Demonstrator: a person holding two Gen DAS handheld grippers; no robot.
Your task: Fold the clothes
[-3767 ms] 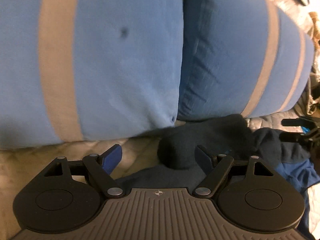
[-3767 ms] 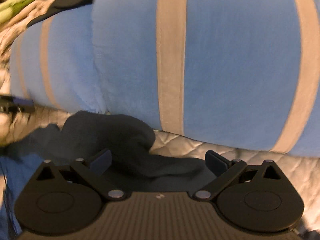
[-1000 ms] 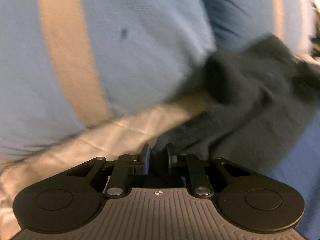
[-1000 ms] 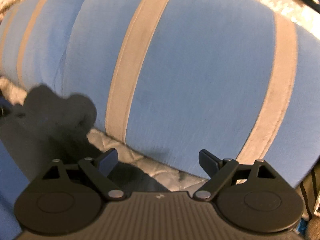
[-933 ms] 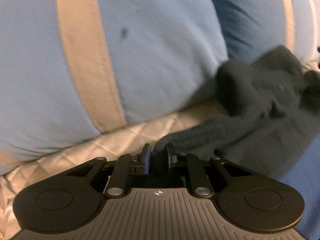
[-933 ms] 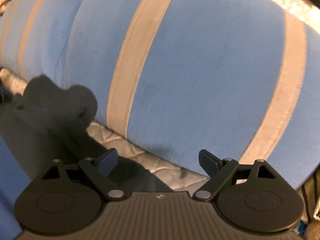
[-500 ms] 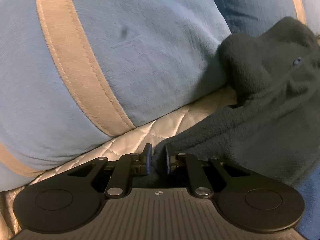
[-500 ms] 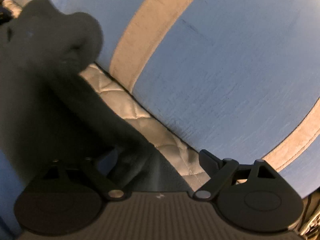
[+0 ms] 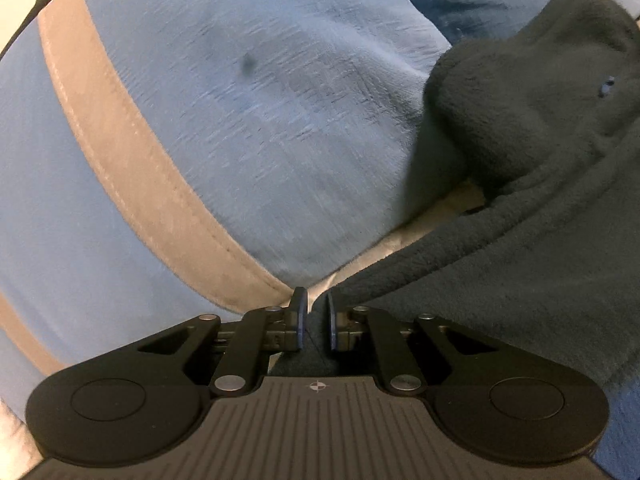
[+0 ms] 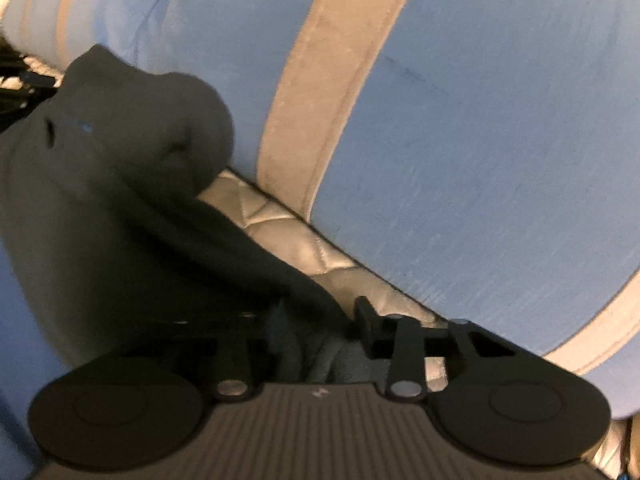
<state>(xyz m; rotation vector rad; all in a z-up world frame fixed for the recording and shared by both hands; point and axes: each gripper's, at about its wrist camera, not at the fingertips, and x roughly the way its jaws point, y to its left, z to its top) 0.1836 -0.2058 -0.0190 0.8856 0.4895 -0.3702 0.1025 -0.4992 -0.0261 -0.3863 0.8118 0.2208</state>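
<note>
A dark grey fleece garment lies on a quilted cream bed cover, its bunched end resting against blue pillows. My left gripper is shut on the garment's near edge, with fabric pinched between its jaws. In the right wrist view the same garment stretches from upper left down to my right gripper. That gripper has closed on a fold of the fabric; its left finger is hidden under the cloth and its right finger presses against the fold.
Large blue pillows with beige stripes stand close behind the garment. The quilted cream cover shows between pillow and garment. Blue fabric lies under the garment at the lower right.
My right gripper has moved down onto the garment's edge and closed from wide open onto the fabric. My left gripper stays shut on its edge and has shifted slightly left, pulling the cloth taut.
</note>
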